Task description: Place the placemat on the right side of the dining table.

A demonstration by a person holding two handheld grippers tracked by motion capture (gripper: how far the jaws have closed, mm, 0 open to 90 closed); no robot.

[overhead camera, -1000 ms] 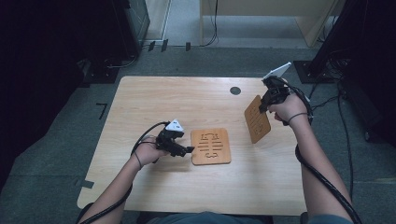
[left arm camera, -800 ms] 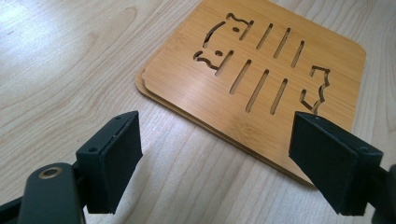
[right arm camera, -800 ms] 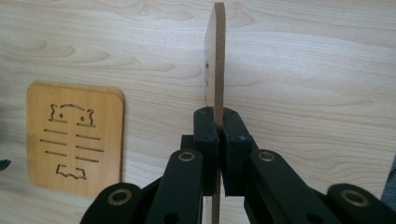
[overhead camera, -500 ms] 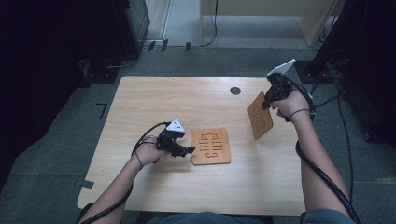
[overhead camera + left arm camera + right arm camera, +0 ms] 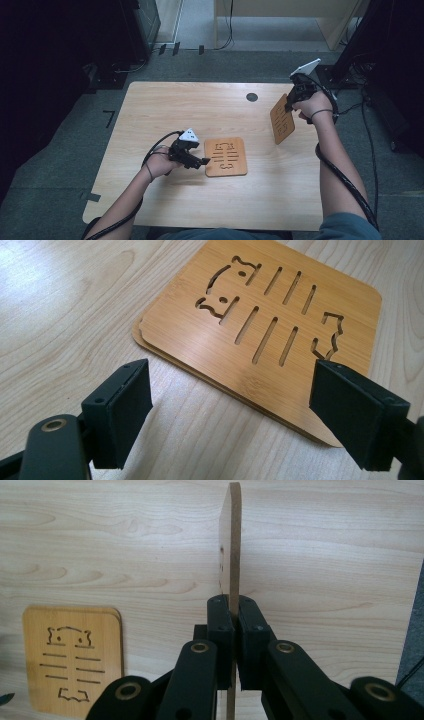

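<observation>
The wooden trivet (image 5: 282, 125) in the right hand-held gripper (image 5: 291, 102) is up off the table (image 5: 165, 107), held on edge near the far right corner, its slotted face turned toward the middle of the table. In the right gripper view the board (image 5: 230, 545) shows edge-on, a thin upright strip rising from between the two black jaws of the right hand-held gripper (image 5: 233, 630), which are clamped flat against both its faces (a firm pinch, low on the board).

Well apart from it, near the table's middle, lies the stack of matching trivets (image 5: 226, 156), flat, with a fish-shaped cutout and rows of slots; the left gripper view shows a second board's edge peeking out under the top one (image 5: 260, 325).

The left hand-held gripper (image 5: 200, 161) rests low just beside that stack's left edge, pointing at it. Its jaws stand wide apart (image 5: 230, 410) with nothing between them but bare wood grain, the pads not touching the stack.

A small dark round hole (image 5: 252, 97) sits in the table near the far edge. Cables trail from both grippers toward the person's forearms.
</observation>
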